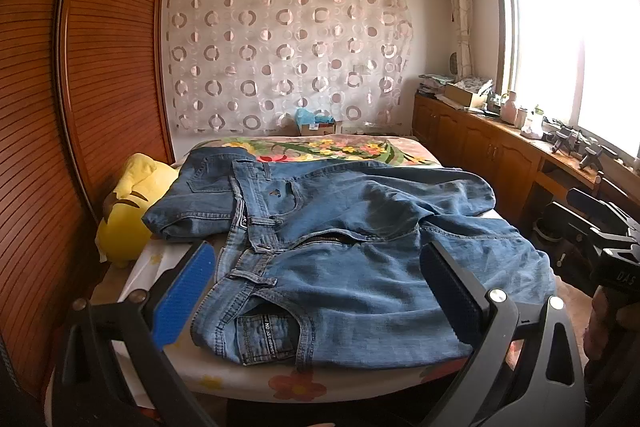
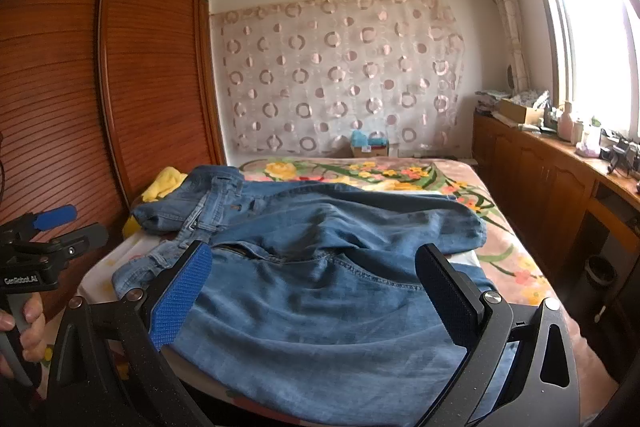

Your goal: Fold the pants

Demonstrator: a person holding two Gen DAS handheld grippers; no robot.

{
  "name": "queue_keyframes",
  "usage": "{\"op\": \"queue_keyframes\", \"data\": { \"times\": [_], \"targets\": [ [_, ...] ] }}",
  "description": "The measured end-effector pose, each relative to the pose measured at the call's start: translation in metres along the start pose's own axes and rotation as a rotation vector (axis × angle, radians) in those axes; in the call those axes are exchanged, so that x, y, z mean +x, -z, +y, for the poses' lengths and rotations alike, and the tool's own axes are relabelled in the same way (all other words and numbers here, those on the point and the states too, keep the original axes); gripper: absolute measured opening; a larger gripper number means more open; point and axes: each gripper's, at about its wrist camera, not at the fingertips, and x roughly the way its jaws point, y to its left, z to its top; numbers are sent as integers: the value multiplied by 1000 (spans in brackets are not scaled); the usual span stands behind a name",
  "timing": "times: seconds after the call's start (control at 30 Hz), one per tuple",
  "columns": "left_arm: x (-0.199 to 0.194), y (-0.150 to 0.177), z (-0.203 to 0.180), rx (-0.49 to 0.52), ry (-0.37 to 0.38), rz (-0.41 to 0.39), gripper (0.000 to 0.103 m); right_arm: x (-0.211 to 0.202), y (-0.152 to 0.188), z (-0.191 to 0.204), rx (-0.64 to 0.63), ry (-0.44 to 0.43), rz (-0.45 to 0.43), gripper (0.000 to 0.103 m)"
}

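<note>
you are holding the left tool (image 1: 320, 291) and right tool (image 2: 316, 291) wide and empty. they are hovering over the jeans (image 1: 360, 247) on the bed (image 1: 280, 383), probably choosing grips.

- Your left gripper (image 1: 316, 291) hangs over the near edge of the bed (image 1: 240, 383), fingers spread either side of the pants' (image 1: 360, 247) waistband.
- Your right gripper (image 2: 316, 295) sits to its right, spread wide over the pants' (image 2: 320, 287) legs.
- Pants lie across the bed, waist left, legs running right.
- A second pair of jeans (image 1: 192, 195) lies behind-left, partly under the pants.
- Plush toy (image 1: 128, 207) sits left of that, against the wardrobe (image 1: 60, 107).
- Cabinet (image 1: 480, 143) runs along the right, under the window (image 1: 568, 47).
</note>
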Motion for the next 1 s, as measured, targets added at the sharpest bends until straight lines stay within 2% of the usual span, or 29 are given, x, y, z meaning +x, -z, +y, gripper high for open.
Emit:
{"op": "queue_keyframes", "data": {
  "times": [0.4,0.6,1.0],
  "targets": [
    [0,-2,-1,-1,2,3,103,0,1,0,-1,-1,0,103],
    [11,-2,2,-10,6,36,103,0,2,-9,-1,2,29,103],
    [48,25,30,-31,6,113,103,14,30,-45,6,67,108,103]
  ]
}}
